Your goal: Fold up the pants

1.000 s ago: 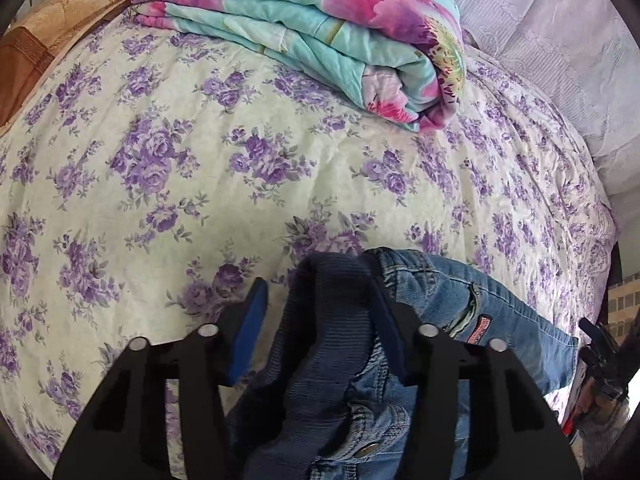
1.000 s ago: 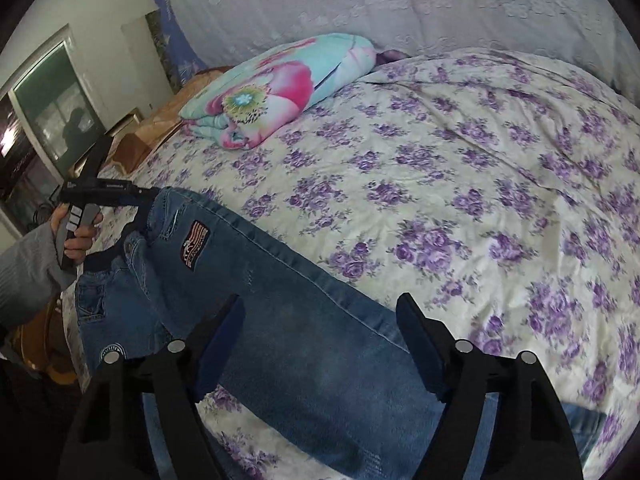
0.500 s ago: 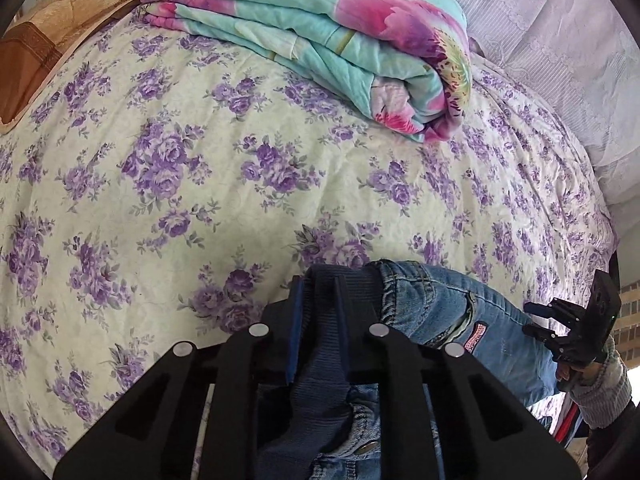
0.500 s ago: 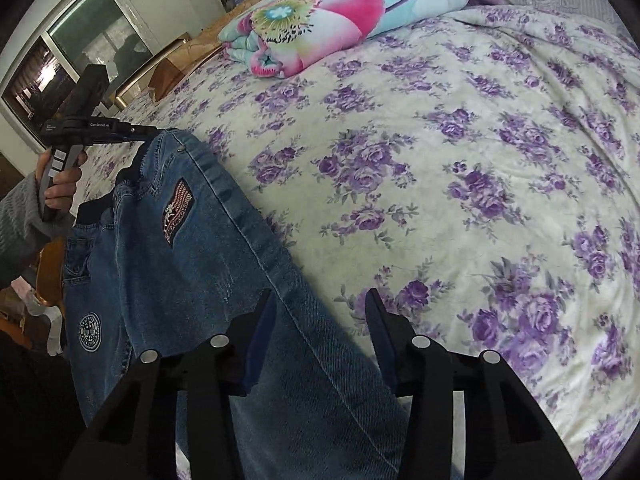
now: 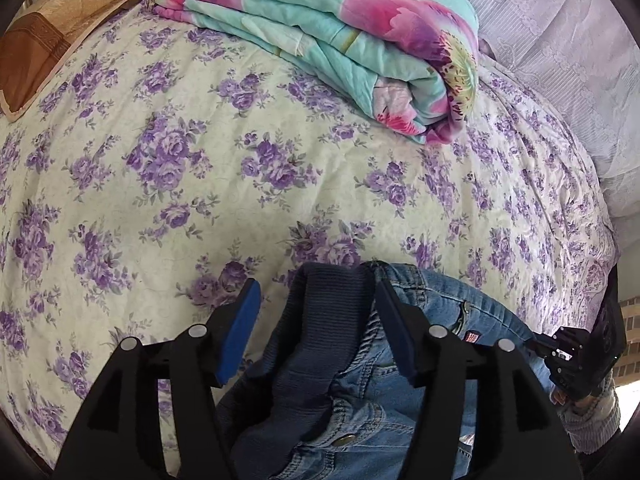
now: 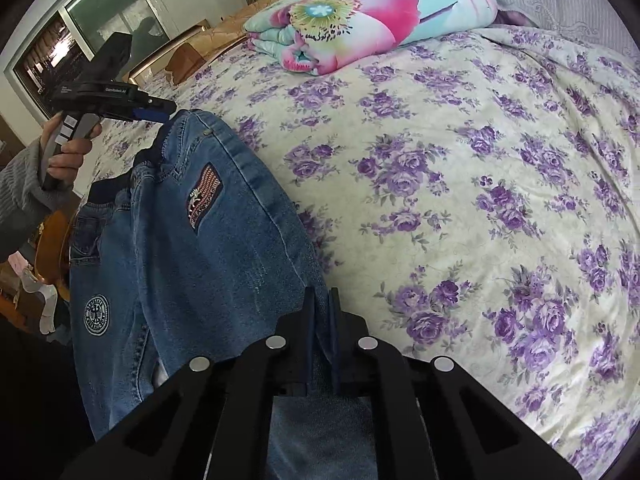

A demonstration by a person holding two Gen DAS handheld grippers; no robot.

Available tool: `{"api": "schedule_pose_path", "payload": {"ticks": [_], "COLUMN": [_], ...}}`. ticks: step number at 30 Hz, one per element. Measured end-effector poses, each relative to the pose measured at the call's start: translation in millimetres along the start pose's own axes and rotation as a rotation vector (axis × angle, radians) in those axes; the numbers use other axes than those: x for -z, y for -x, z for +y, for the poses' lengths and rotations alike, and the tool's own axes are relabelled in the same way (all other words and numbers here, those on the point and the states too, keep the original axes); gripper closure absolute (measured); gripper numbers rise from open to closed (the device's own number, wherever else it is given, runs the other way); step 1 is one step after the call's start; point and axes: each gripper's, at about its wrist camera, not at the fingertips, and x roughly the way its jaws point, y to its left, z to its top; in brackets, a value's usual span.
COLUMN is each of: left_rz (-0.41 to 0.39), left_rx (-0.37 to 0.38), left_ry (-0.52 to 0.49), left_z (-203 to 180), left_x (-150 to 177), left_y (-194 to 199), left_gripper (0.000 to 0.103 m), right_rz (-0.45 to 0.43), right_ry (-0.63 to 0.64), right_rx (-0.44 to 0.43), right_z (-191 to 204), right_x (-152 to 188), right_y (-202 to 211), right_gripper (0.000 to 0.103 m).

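Jeans (image 6: pixel 180 240) lie on a purple-flowered bed (image 5: pixel 240 168), quilt (image 5: pixel 340 32) at twelve o'clock; left claw (image 5: pixel 316 312) gapes around the waistband, right claw (image 6: pixel 322 320) clamps denim.

A bed (image 6: pixel 480 160) with a purple-flowered sheet carries a folded quilt (image 5: pixel 340 40) near its pale lace headboard (image 5: pixel 560 60); a window (image 6: pixel 80 40) stands beyond the bed.
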Motion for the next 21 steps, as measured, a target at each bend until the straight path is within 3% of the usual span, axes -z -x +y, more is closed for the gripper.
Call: {"api": "schedule_pose_path", "payload": {"ticks": [2, 3, 5, 8, 21], "left_rz": [0.009, 0.013, 0.003, -0.023, -0.123], "left_rx": [0.004, 0.018, -0.008, 0.02, 0.151], "left_ry": [-0.003, -0.002, -0.011, -0.002, 0.022], "left_z": [-3.9, -5.0, -7.7, -3.5, 30.8], "left_x": [-3.0, -3.7, -4.3, -1.1, 53.5], "left_y": [-5.7, -6.7, -2.7, 12.0, 85.4], "left_gripper": [0.049, 0.069, 0.085, 0.095, 0.101], "right_rz": [-0.006, -0.009, -0.018, -0.035, -0.098], "right_ry": [0.001, 0.001, 0.003, 0.009, 0.015], "right_rx": [0.011, 0.016, 0.028, 0.043, 0.106], "right_z": [3.8, 6.0, 12.9, 27.0, 117.4], "right_x": [-0.6, -1.0, -1.3, 0.6, 41.5], "right_y": [5.7, 8.6, 15.8, 26.9, 74.7], "right_gripper": [0.097, 0.097, 0.097, 0.097, 0.097]}}
